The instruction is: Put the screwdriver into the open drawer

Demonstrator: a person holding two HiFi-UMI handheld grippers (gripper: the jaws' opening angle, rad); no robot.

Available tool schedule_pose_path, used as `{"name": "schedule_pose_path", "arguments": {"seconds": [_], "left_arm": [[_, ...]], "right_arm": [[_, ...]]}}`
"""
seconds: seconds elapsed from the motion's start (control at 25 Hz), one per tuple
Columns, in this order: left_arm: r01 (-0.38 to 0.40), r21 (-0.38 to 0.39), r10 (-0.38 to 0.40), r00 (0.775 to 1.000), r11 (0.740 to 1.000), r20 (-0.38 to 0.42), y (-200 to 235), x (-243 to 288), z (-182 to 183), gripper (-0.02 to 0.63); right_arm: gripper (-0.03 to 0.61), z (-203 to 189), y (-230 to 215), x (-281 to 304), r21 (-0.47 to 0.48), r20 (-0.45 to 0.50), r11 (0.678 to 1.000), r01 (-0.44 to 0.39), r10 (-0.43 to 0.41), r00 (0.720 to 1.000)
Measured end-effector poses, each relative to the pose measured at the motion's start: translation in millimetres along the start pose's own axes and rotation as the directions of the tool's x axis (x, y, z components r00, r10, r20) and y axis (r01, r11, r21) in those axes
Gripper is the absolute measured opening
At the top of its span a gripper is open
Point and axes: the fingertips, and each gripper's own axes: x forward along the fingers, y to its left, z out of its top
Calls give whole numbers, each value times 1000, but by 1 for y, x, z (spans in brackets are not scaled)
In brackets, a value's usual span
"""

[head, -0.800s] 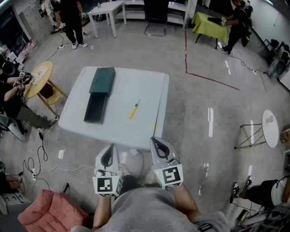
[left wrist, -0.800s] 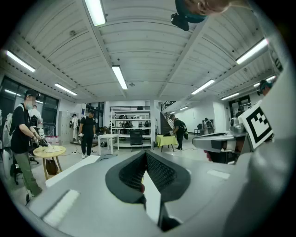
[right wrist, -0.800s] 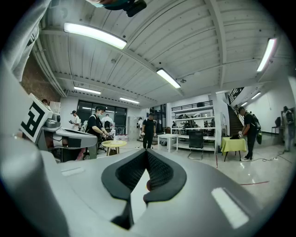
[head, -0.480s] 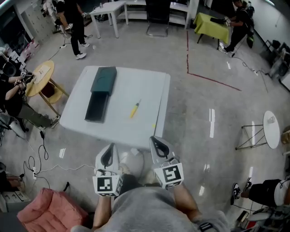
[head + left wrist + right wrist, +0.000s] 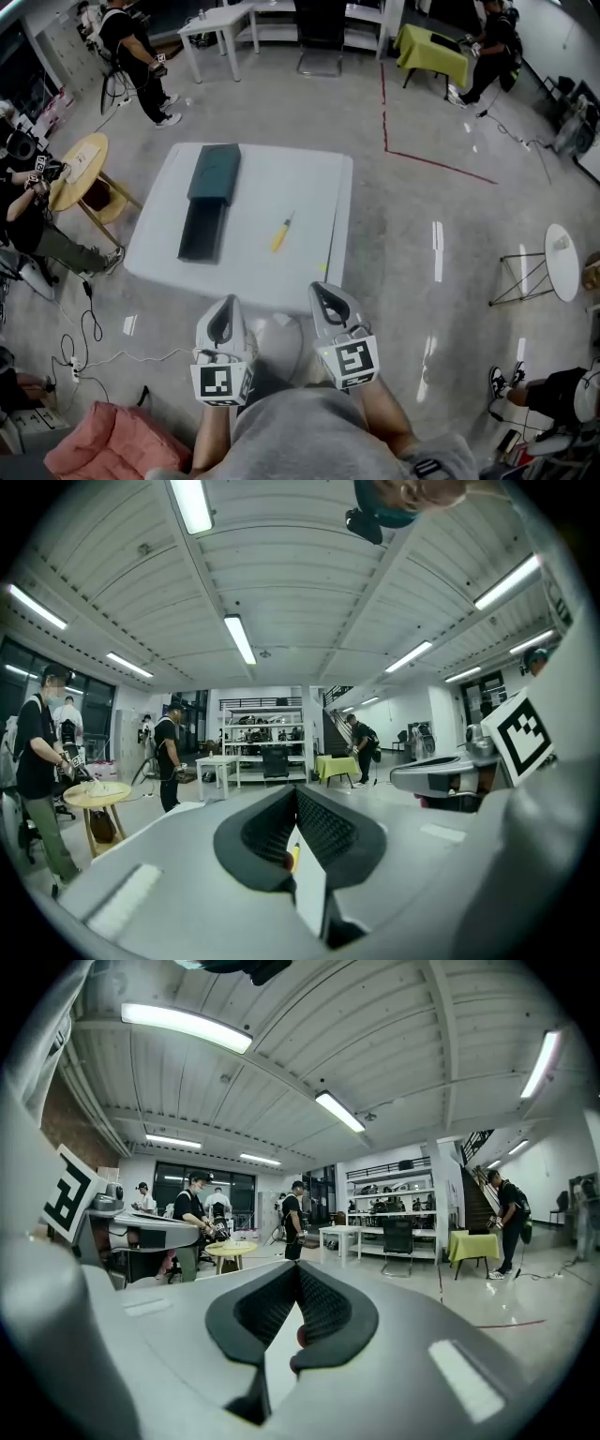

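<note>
- The dark green open drawer (image 5: 208, 202) lies at the 9 o'clock side of the white square table (image 5: 309, 183).
- The yellow-handled screwdriver (image 5: 280, 232) lies on the table at 3 o'clock from the drawer, apart from it.
- The left gripper (image 5: 223, 323) is at the table's 6 o'clock, with jaws together and empty.
- The right gripper (image 5: 328, 302) is beside it, also with jaws together and empty.

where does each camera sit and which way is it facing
head view: on the person's head, steeply down onto table, screwdriver, open drawer; left gripper, right gripper, torso show
left gripper view: on that gripper, level along its shut jaws toward the screwdriver
right gripper view: likewise, along its own shut jaws
shared: both gripper views face the shelving
</note>
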Motion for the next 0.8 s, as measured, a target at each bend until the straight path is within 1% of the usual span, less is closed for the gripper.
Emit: {"name": "schedule_pose_path", "arguments": {"seconds": [0.16,0.28,0.48,0.68,0.8], "left_arm": [[35,11,-35,999,999,3,25,16,0,11],[67,18,-67,998,998,1,53,28,0,12],[126,8,-126,992,992,-2,96,54,-7,11],[189,1,-189,982,982,-1,132,78,-10,11],[241,7,-241,971,971,-5,146,93,-10,11]], "right_arm": [[3,0,3,25,3,-4,999,41,-41,999],[3,3,13,48,12,1,997,81,-81,997],[3,9,30,85,10,13,990,142,-142,990],[3,17,41,119,17,-11,979,203,-203,979],[3,18,45,134,26,-17,967,253,-253,967]]}}
